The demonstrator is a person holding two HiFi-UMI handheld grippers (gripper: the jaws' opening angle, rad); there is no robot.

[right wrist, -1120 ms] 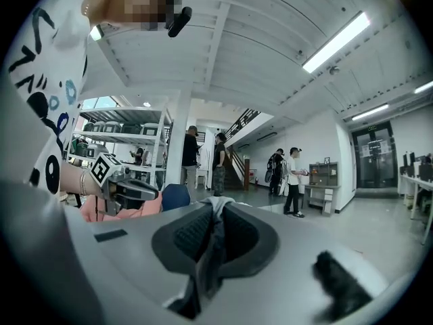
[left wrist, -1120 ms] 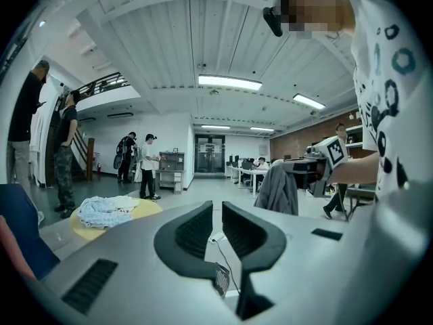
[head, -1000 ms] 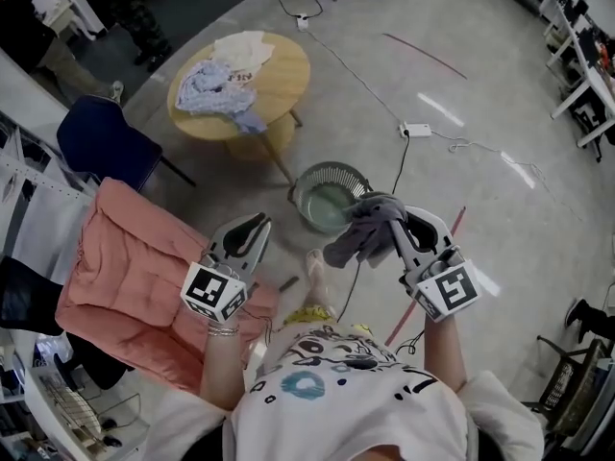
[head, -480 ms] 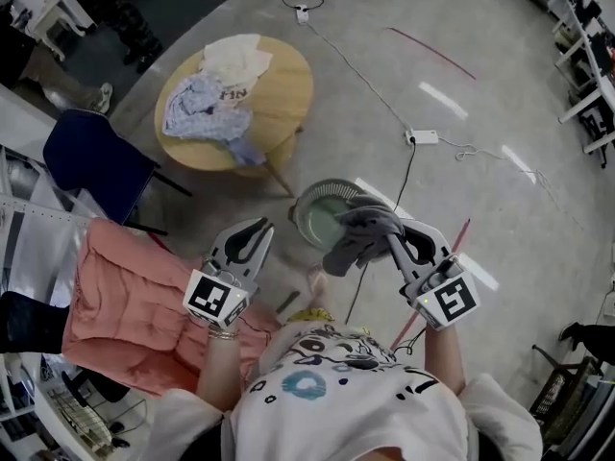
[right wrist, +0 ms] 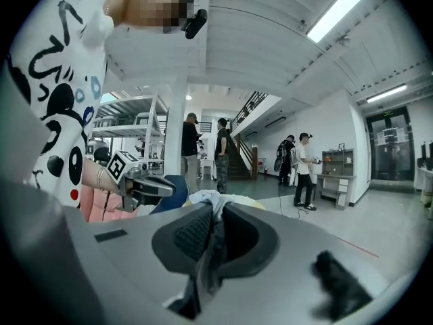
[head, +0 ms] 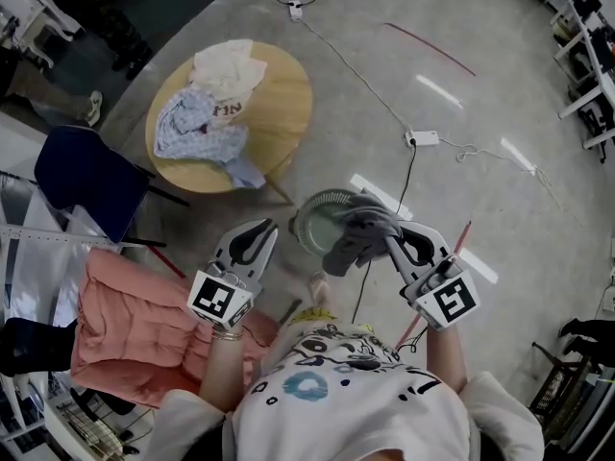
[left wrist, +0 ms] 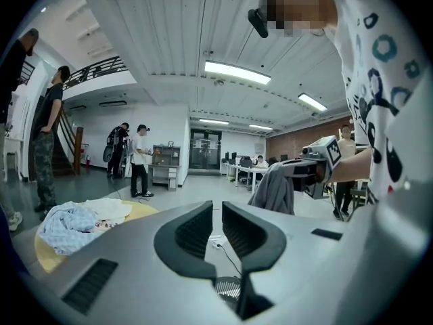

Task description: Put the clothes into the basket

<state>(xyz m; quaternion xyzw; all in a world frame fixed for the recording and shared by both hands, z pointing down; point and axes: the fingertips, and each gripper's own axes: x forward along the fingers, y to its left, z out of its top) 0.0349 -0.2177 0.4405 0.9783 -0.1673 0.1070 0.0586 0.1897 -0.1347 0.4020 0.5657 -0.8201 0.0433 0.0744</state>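
A grey garment (head: 357,240) hangs from my right gripper (head: 384,230), which is shut on it. The cloth droops over the near right rim of the round green basket (head: 306,209) on the floor. In the right gripper view a fold of the grey garment (right wrist: 215,239) is pinched between the jaws of the right gripper (right wrist: 215,210). My left gripper (head: 263,229) hovers left of the basket, its jaws a narrow gap apart with nothing between them. The left gripper view shows the left gripper (left wrist: 216,207), the grey garment (left wrist: 274,189) hanging at the right and the basket (left wrist: 226,288) below.
A round wooden table (head: 283,94) beyond the basket carries a blue garment (head: 204,128) and a white one (head: 229,67). A pink cushion (head: 135,320) and a blue chair (head: 82,176) lie at the left. Cables and a power strip (head: 423,138) cross the floor. People stand far off.
Both grippers have travelled forward with the person, the grey garment still in the right one. The basket now lies closer under the garment. The table and pink cushion have slid left in the view.
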